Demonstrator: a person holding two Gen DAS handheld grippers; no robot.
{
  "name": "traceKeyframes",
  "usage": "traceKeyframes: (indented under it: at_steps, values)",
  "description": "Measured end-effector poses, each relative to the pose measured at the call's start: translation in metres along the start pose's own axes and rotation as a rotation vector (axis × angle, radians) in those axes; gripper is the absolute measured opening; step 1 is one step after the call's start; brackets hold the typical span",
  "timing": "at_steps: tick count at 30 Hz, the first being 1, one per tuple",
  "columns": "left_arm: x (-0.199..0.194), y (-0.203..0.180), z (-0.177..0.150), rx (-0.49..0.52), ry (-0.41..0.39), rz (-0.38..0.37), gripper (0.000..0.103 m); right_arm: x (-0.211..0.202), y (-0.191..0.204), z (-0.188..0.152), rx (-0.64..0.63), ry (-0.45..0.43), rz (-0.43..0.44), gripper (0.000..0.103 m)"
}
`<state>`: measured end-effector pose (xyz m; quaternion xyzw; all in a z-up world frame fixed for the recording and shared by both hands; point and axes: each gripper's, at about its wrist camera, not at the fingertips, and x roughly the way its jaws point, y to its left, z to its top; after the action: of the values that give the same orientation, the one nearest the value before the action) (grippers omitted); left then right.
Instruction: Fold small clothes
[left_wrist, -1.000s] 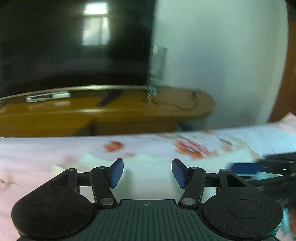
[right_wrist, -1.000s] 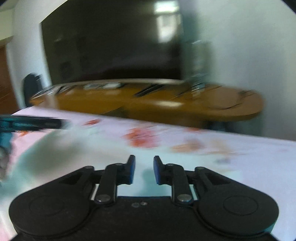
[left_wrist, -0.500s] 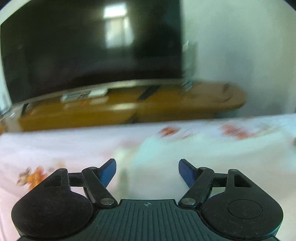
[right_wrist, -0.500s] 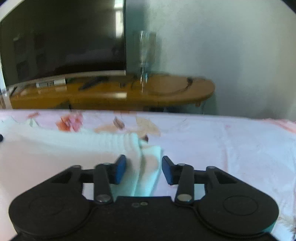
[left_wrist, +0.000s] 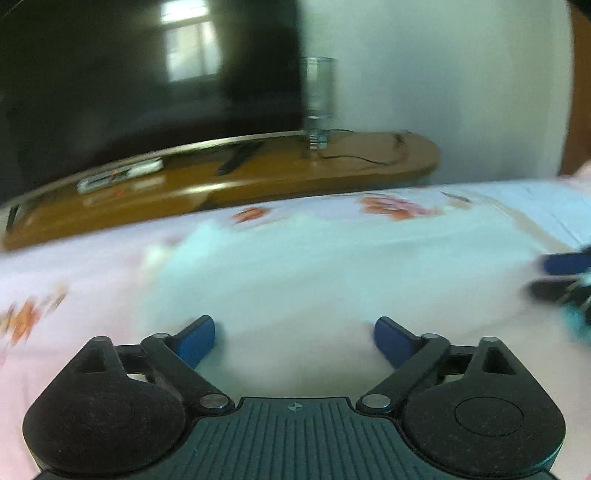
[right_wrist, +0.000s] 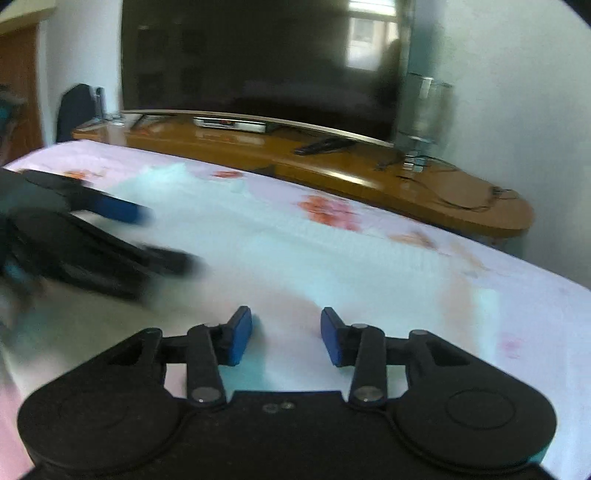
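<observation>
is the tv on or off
Off. The tv screen is dark in both wrist views and shows only the reflection of a bright window, no picture of its own.

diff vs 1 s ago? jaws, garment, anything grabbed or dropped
The left gripper has spread its jaws much wider and they are opening further, with nothing pinched between them. It hangs over the pale blue garment. The right gripper is barely wider, also gripping nothing. The garment remains on the floral sheet.

Home, probably bedroom: floral bedsheet (left_wrist: 92, 273), television (right_wrist: 258, 62), wooden TV stand (right_wrist: 369, 177).
</observation>
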<state>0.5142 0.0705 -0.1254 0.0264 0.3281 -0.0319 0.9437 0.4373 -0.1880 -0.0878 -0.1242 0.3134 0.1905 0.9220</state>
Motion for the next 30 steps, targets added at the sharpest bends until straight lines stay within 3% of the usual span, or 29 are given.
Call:
traceKeyframes:
  at_steps: [3,5,8,9,10,13,17,22,26,30]
  values:
    - [-0.007,0.026,-0.014,-0.052,-0.009,0.018,0.097,-0.019,-0.052,-0.02,0.155,-0.009,-0.07,0.038]
    - [-0.003,0.023,-0.011,-0.036,0.004,0.034,0.097,-0.017,-0.068,-0.024,0.223,0.012,-0.095,0.053]
    - [-0.017,0.01,-0.003,-0.019,-0.003,0.077,0.097,-0.02,-0.077,-0.021,0.328,0.013,-0.089,0.053]
    - [-0.029,0.007,-0.004,-0.01,-0.033,0.075,0.097,-0.027,-0.073,-0.021,0.322,-0.012,-0.114,0.042]
    - [-0.037,0.002,-0.005,-0.002,-0.055,0.062,0.097,-0.039,-0.064,-0.019,0.302,-0.051,-0.128,0.039]
    - [-0.045,-0.016,-0.005,0.009,-0.058,0.009,0.097,-0.051,-0.033,-0.016,0.211,-0.118,-0.036,0.035]
    - [-0.035,-0.04,-0.007,0.016,-0.016,-0.014,0.097,-0.036,0.015,-0.013,0.133,-0.079,0.083,0.031]
    - [-0.024,-0.044,-0.02,-0.013,0.014,-0.016,0.1,-0.009,0.043,-0.019,0.068,-0.019,0.052,0.032]
    - [-0.035,-0.033,-0.021,0.028,0.029,-0.004,0.1,-0.02,0.039,-0.027,0.035,-0.021,0.015,0.032]
    - [-0.049,-0.028,-0.022,-0.018,0.001,0.0,0.1,-0.035,0.035,-0.024,0.076,-0.033,0.032,0.033]
